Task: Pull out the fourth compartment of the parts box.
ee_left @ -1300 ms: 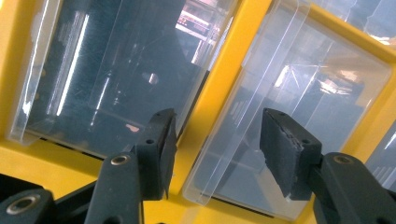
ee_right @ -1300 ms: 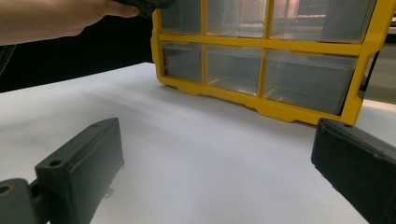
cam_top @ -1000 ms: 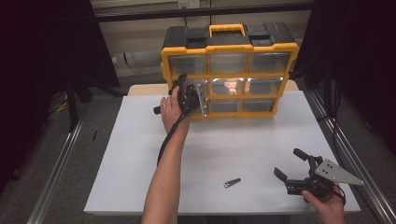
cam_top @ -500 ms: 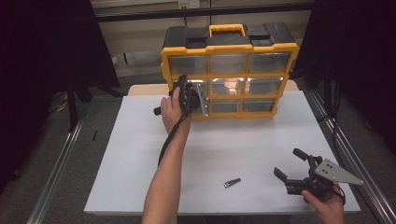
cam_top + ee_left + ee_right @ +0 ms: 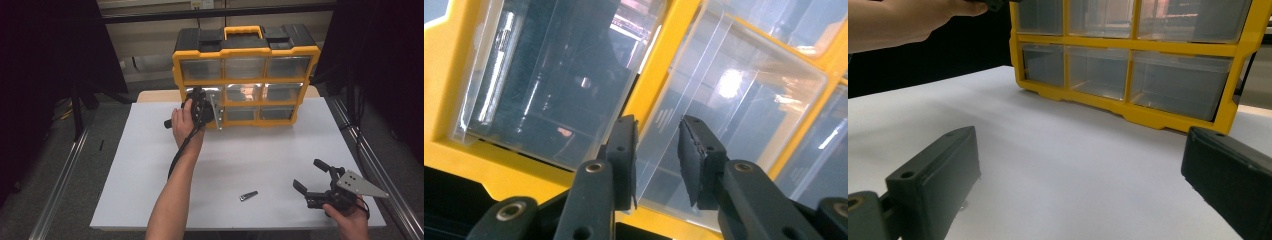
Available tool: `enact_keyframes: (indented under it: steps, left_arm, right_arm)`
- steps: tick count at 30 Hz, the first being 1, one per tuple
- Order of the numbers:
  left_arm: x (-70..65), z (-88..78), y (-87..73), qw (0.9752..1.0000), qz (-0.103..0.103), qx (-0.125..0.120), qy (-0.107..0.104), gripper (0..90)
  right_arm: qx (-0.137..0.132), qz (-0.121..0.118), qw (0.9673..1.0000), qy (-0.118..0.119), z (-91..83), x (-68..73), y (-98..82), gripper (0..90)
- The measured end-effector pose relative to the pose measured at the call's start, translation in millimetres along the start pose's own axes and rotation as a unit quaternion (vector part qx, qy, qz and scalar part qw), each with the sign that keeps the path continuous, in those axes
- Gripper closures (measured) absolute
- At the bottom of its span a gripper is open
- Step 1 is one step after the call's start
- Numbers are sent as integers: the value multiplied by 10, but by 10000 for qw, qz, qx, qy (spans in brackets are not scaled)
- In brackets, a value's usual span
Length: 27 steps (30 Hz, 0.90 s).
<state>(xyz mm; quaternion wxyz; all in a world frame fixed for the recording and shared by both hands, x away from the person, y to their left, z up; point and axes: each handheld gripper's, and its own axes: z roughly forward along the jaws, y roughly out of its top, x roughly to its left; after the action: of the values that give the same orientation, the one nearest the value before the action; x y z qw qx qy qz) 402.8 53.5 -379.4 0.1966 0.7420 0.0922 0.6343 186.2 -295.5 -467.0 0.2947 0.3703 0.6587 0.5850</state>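
At the lower right of the high view the right gripper [image 5: 311, 176] rests low over the white tabletop [image 5: 150, 165], held by a hand at the bottom edge, its fingers spread wide with nothing between them; the right gripper view has the two black fingers [image 5: 938, 175] at the bottom corners with bare white surface between. Just left of it, near the bottom centre of the high view, a small dark metal object [image 5: 248, 195] lies flat on the tabletop, apart from both grippers; it is too small to identify, possibly a nail clipper. Higher in the frame, a forearm rises from the bottom edge to the left gripper [image 5: 202, 107], held against the front of the yellow organiser box [image 5: 245, 75] at its middle row, left side. In the left gripper view the fingers [image 5: 621, 160] are drawn close with a narrow gap, straddling the front edge of a clear drawer [image 5: 724, 110] beside a yellow divider; whether they actually pinch the plastic is hard to tell. The box stands upright at the far edge of the tabletop, with a black top and yellow handle [image 5: 243, 31].
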Motion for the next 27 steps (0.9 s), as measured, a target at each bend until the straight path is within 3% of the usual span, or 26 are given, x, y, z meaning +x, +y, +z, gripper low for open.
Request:
enact_keyframes:
  steps: [27]
  left_arm:
    - [17,-184,-8,9998,-145,-7,-114,699]
  right_arm:
    - [-1,-10,10000,3,-1,8,2,20]
